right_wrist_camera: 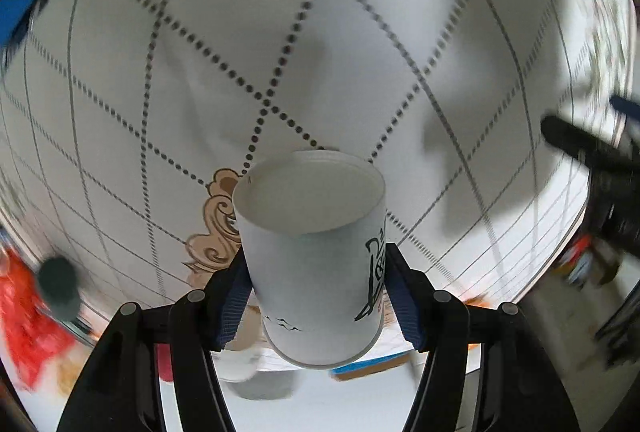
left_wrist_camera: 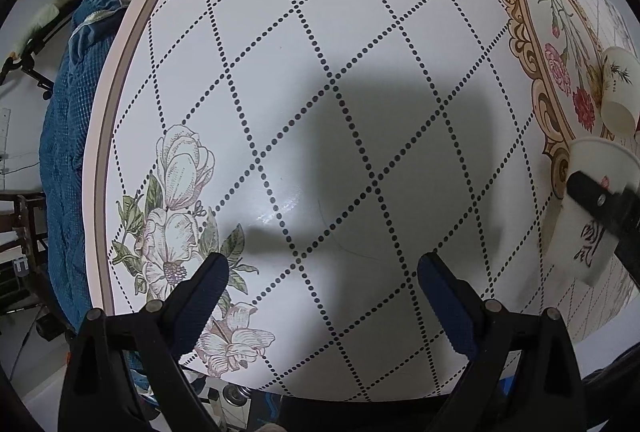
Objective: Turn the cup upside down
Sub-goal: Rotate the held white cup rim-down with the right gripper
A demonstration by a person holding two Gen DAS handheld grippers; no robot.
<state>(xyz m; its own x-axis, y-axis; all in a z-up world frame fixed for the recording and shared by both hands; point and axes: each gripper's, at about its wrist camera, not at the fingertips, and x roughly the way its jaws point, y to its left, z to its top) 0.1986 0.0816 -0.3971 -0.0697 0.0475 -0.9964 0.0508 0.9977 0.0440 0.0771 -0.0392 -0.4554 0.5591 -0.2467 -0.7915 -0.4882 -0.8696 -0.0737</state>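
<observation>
A white paper cup [right_wrist_camera: 316, 256] with black writing is clamped between the blue pads of my right gripper [right_wrist_camera: 320, 296]. Its flat base points away from the camera toward the table and its rim is nearest the camera. The cup is held above the table. In the left wrist view the same cup [left_wrist_camera: 588, 216] shows at the right edge with a black finger [left_wrist_camera: 600, 200] across it. My left gripper [left_wrist_camera: 324, 272] is open and empty over the patterned tabletop [left_wrist_camera: 320, 72].
A second paper cup [left_wrist_camera: 620, 88] with a plant print lies on its side on the ornate flower panel [left_wrist_camera: 560, 52] at the right. The round table's rim [left_wrist_camera: 120, 72] curves on the left, with a blue cloth [left_wrist_camera: 76, 104] beyond it.
</observation>
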